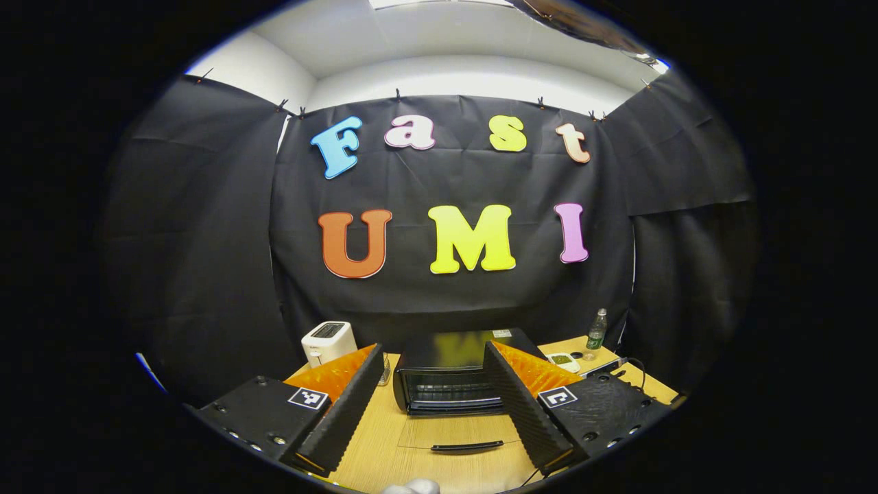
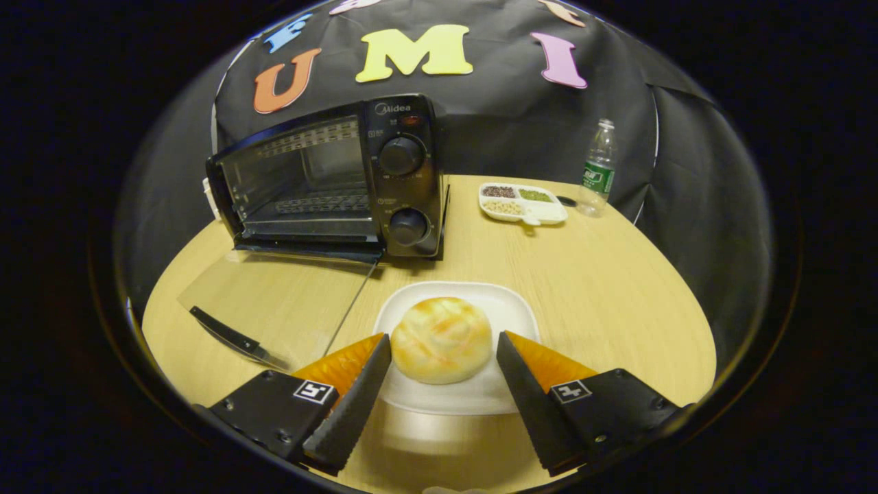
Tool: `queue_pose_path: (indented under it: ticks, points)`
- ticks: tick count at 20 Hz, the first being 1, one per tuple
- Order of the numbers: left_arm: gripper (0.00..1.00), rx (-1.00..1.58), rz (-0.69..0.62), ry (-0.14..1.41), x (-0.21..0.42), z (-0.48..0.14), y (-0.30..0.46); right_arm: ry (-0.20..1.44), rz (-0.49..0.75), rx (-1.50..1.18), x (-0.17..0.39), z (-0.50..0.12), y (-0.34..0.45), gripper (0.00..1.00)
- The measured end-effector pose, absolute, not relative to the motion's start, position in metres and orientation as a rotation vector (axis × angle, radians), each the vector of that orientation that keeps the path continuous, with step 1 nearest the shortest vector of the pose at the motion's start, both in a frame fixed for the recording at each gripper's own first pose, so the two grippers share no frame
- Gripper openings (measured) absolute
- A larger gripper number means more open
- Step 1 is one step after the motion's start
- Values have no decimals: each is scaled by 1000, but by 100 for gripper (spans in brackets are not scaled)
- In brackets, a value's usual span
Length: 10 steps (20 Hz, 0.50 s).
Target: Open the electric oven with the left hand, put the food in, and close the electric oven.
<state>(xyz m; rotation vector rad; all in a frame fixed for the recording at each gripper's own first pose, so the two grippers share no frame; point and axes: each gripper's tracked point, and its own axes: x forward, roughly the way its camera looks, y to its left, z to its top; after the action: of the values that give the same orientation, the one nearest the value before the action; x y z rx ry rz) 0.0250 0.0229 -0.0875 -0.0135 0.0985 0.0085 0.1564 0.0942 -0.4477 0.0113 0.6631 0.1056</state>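
Observation:
A black electric oven (image 2: 336,185) stands on the wooden table with its glass door (image 2: 274,302) folded flat down; the door handle (image 2: 233,336) lies at the front. Inside I see wire racks. A round golden bun (image 2: 441,338) rests on a white plate (image 2: 504,309) just right of the door. My right gripper (image 2: 444,346) is open, one finger on each side of the bun without pressing it. In the left gripper view the oven (image 1: 449,374) sits straight ahead, door (image 1: 459,432) down, and my left gripper (image 1: 433,357) hangs open above it, holding nothing.
A white divided dish of grains (image 2: 523,202) and a plastic bottle (image 2: 597,168) stand at the table's far right. A white toaster (image 1: 328,342) sits left of the oven. Black cloth walls close in the table on all sides.

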Motion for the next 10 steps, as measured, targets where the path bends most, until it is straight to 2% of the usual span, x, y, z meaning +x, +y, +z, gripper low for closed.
queue_pose_path:
  ticks: [6,10]
  points:
    - [95,-11,0,111,30,-94,23,679,113,14,159,-454,96,94]
    - [95,-14,-6,121,31,-96,24,678,121,6,157,-441,95,83]
